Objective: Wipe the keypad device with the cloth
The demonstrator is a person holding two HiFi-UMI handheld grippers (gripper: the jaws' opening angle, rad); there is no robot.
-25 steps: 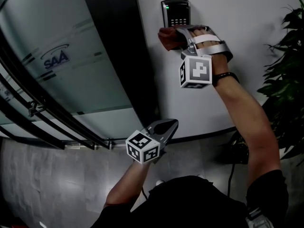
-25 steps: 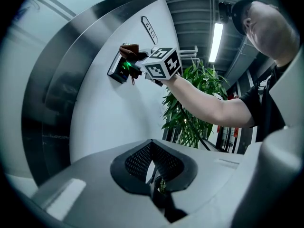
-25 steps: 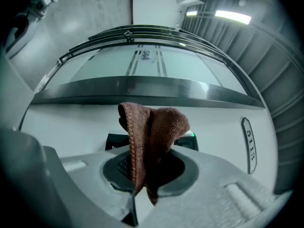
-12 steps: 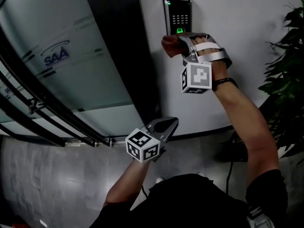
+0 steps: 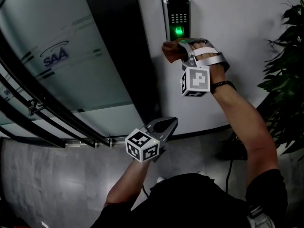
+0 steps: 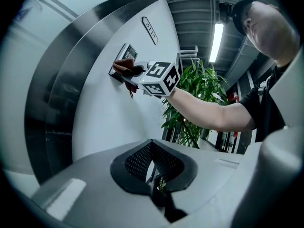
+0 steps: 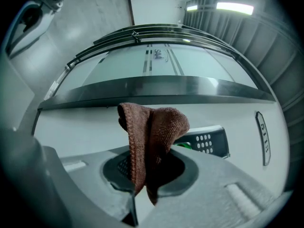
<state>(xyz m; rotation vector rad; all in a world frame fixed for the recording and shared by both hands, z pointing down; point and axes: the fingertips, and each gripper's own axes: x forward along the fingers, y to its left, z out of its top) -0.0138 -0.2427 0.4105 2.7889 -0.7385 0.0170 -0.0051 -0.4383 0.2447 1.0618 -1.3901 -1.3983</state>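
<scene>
The right gripper (image 7: 148, 177) clamps its 2 jaws on the lower folds of a reddish-brown cloth (image 7: 153, 129), whose loose top stands up toward the wall. The cloth appears pressed against the bottom end of the keypad device (image 5: 176, 13), just below the glowing green sensor light (image 5: 178, 31). The device is mounted upright on the white wall (image 5: 237, 13) beside a dark door frame. The left gripper (image 5: 165, 126) hangs low, well apart from the work, with its jaws together on nothing.

The likeliest trouble is the cloth dragging free, since only a narrow pinch holds it. The hard jaw tips sit just behind the fabric and could scrape the casing or press keys. With the sensor lit, a wipe over it might register as an input. The keys above look untouched, so a stroke that stays low would miss them.

The frosted glass door (image 5: 71, 84) carries a logo reading "SAA" (image 5: 55, 60). A small wall plate (image 7: 262, 137) bears lettering too small to read, as do the keys.
</scene>
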